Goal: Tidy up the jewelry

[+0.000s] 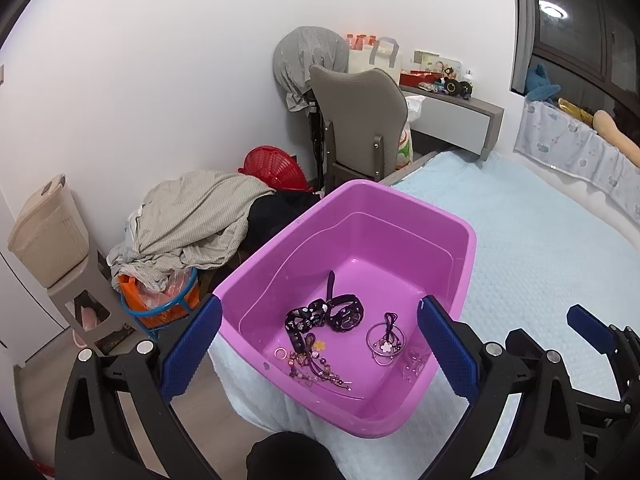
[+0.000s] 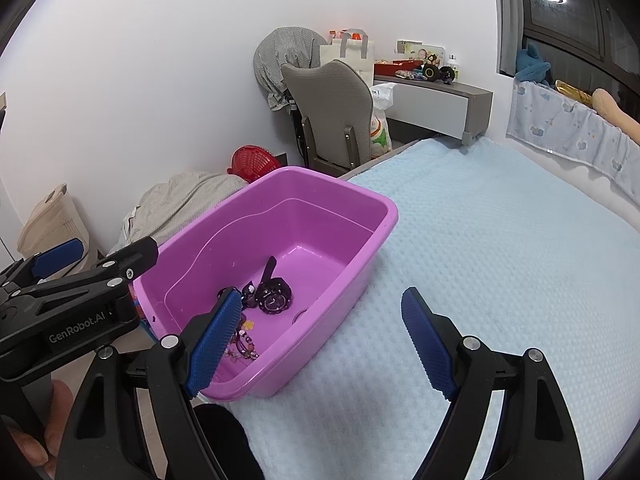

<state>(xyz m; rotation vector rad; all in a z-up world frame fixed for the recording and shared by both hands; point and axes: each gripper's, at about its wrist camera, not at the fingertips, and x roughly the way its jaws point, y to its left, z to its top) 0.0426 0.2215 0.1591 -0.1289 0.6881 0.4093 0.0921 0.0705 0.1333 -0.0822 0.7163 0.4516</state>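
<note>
A purple plastic tub [image 1: 280,240] [image 2: 384,216] sits on the corner of a bed with a light blue cover. Inside lie a black watch [image 1: 346,314] [image 2: 274,298], a black patterned strap [image 1: 300,320], silver bangles with a flower charm [image 1: 386,342], a small ring [image 1: 280,353] and beaded bracelets [image 1: 316,372] [image 2: 244,346]. My left gripper [image 1: 320,344] hangs open above the tub's near end, nothing between its blue pads. My right gripper [image 2: 324,340] is open too, over the tub's right rim and the bed cover, holding nothing.
The light blue bed cover [image 2: 500,260] stretches right of the tub. Left of the bed on the floor are piled clothes [image 1: 192,220], a red basket [image 1: 272,168], an orange bin [image 1: 160,300] and a beige hamper [image 1: 48,232]. A grey chair [image 1: 356,120] and desk stand behind.
</note>
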